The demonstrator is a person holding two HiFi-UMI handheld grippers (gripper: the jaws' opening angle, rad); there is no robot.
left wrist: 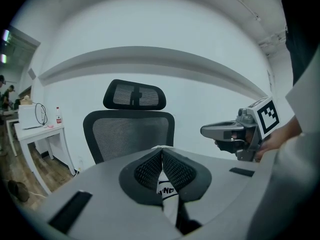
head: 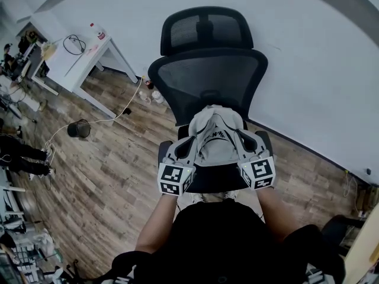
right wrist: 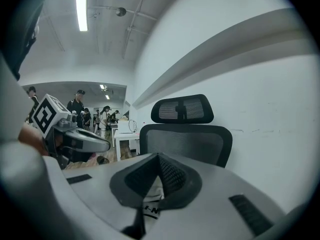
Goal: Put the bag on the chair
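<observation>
A black mesh office chair (head: 207, 76) with a headrest stands against the white wall, right in front of me. Above its seat hangs a white bag (head: 216, 138) with dark print, held between both grippers. My left gripper (head: 196, 139) is shut on the bag's left side and my right gripper (head: 240, 138) is shut on its right side. In the left gripper view the pads (left wrist: 150, 169) meet over white fabric (left wrist: 167, 191), with the chair (left wrist: 130, 129) ahead. The right gripper view shows shut pads (right wrist: 172, 174) pinching the fabric (right wrist: 152, 204) before the chair (right wrist: 185, 139).
A white desk (head: 77, 58) with a bottle (head: 99, 33) stands at the back left, and a black bin (head: 79, 128) and a cable lie on the wooden floor beside it. The wall runs close behind the chair. People (right wrist: 80, 104) stand far off at the left.
</observation>
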